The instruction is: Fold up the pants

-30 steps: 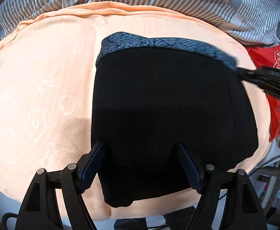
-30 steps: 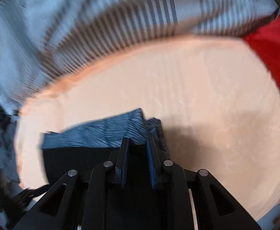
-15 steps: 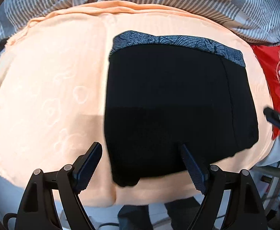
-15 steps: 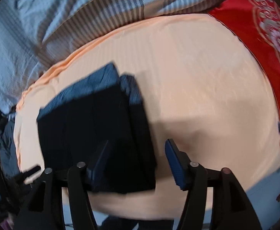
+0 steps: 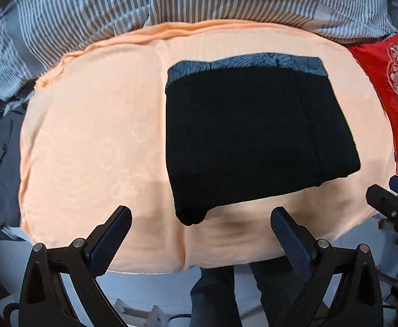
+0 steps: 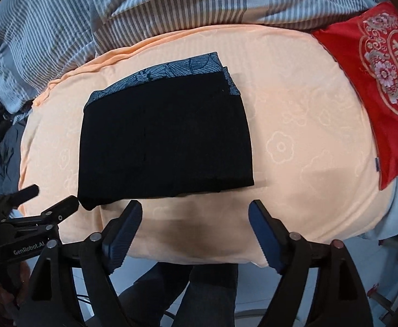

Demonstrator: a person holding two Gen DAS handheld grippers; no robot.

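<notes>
Left wrist: soft, rectangular black pants [image 5: 253, 141].

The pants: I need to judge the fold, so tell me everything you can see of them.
The pants are black, soft-looking cloth, folded into a compact, roughly rectangular stack. A blue-grey patterned band shows along the far edge. They lie flat on the peach blanket, toward its left in the right wrist view. One near corner bulges out slightly. Nothing else touches them; both grippers are clear of them.
</notes>
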